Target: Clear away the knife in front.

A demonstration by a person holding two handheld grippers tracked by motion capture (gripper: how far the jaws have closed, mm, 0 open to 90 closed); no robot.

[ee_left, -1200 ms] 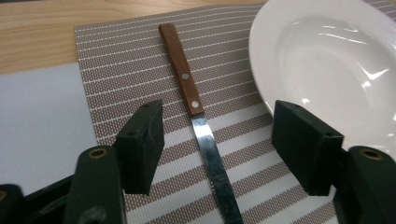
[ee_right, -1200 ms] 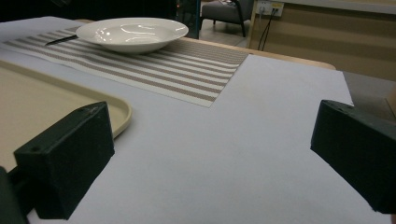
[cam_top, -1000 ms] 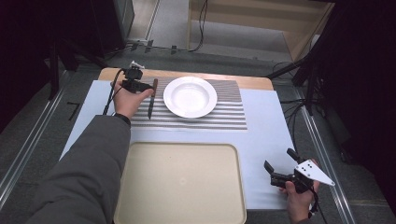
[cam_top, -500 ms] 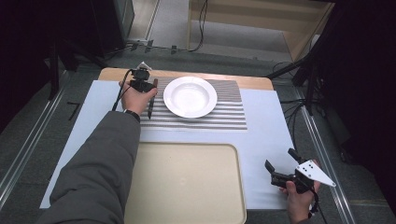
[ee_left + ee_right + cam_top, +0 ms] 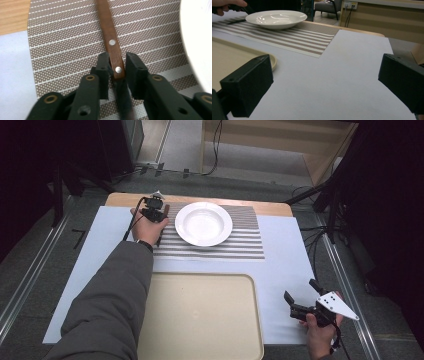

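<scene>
L gripper (image 5: 159, 220) sits at about 10 o'clock on the table, just L of the white plate (image 5: 203, 223), over the striped placemat (image 5: 235, 245). In the left gripper view its jaws have just been closing around the knife (image 5: 113, 47), a wooden handle w/ two rivets, lying flat on the mat beside the plate rim. The pads look snug to the handle on both sides, a thin gap maybe left on one; I read it as gripped or a hair from it. Step in hand, as I judge it: picking up the knife. Next move calls for a firm pinch, then a straight lift w/o dragging the blade on the mat or knocking the plate; the beige tray (image 5: 200, 320) at 6 o'clock is the likely drop spot.

R gripper (image 5: 302, 305) rests at about 4 o'clock on the white sheet, jaws wide apart, nothing between them.

Hard to make out: the blade runs under the L jaws and blurs out; the handle's far end is cut off at the frame top. In the high view the hand covers most of the knife.
</scene>
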